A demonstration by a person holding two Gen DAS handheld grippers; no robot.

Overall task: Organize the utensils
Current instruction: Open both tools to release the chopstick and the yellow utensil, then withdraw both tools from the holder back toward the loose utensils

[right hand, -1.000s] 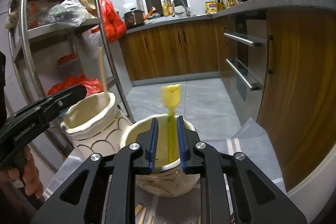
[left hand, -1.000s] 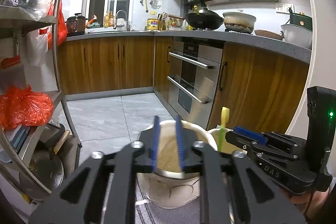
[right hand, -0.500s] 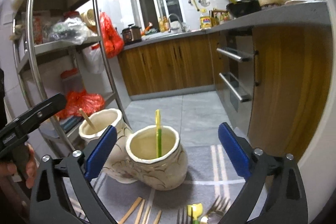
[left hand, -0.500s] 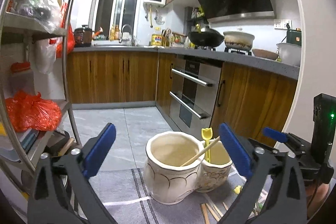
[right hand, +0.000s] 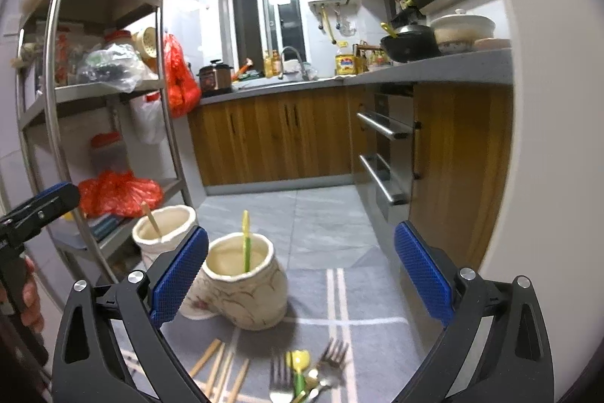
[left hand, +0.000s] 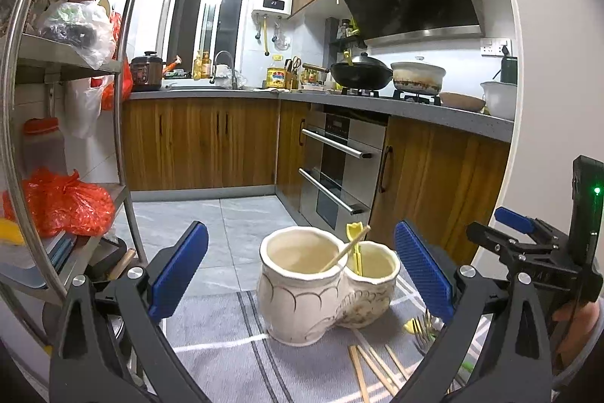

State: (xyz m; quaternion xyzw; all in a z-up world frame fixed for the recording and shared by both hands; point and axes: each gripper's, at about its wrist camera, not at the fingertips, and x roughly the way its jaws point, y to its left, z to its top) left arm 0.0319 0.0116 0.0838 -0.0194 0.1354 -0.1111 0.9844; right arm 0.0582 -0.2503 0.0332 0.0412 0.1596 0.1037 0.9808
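Now both grippers hang empty, jaws spread wide, before the twin holders.

Left gripper (left hand: 298,267) faces the left ceramic holder (left hand: 302,289), where a chopstick (left hand: 345,250) leans, sorted apart from the yellow-green utensil (right hand: 245,240) upright in the right ceramic holder (right hand: 245,293). Right gripper (right hand: 298,267) tilts slightly downward; loose chopsticks (right hand: 222,369) and forks (right hand: 302,372) wait at bottom centre on the grey mat (right hand: 377,289).

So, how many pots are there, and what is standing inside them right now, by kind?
Ceramic pots: 2
Wooden chopstick in a pot: 1
Yellow utensil in a pot: 1
Total: 4
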